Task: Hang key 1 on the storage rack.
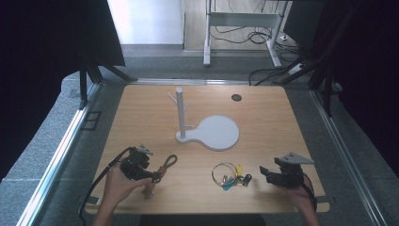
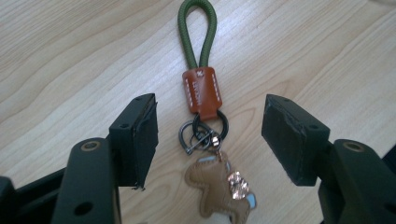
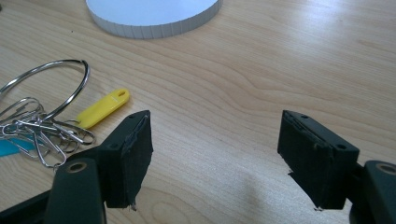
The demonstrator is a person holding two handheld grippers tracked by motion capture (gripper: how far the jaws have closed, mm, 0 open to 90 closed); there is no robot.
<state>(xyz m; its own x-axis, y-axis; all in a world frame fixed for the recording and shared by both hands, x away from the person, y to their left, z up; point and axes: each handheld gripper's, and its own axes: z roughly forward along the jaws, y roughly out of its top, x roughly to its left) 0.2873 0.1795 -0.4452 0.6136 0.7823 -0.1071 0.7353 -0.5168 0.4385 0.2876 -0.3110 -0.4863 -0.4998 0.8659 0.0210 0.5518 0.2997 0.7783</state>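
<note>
Keychain (image 2: 201,88), green cord loop with leather tag: flat on tabletop (image 1: 141,113), between released left tongs (image 2: 210,135), not yet gripped. Right tongs (image 3: 217,154) released, beside key ring (image 3: 44,91). White peg stand (image 1: 181,115) bare; hanging remains.

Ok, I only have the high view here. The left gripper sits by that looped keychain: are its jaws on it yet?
Observer: No. The left gripper is open, its jaws either side of the keychain, not touching.
Operator: What is the keychain made of?
Observer: A green cord loop, a brown leather tab, metal rings, a tan charm.
Operator: And the right gripper?
Observer: The right gripper is open over bare wood, the key ring to its left.
</note>
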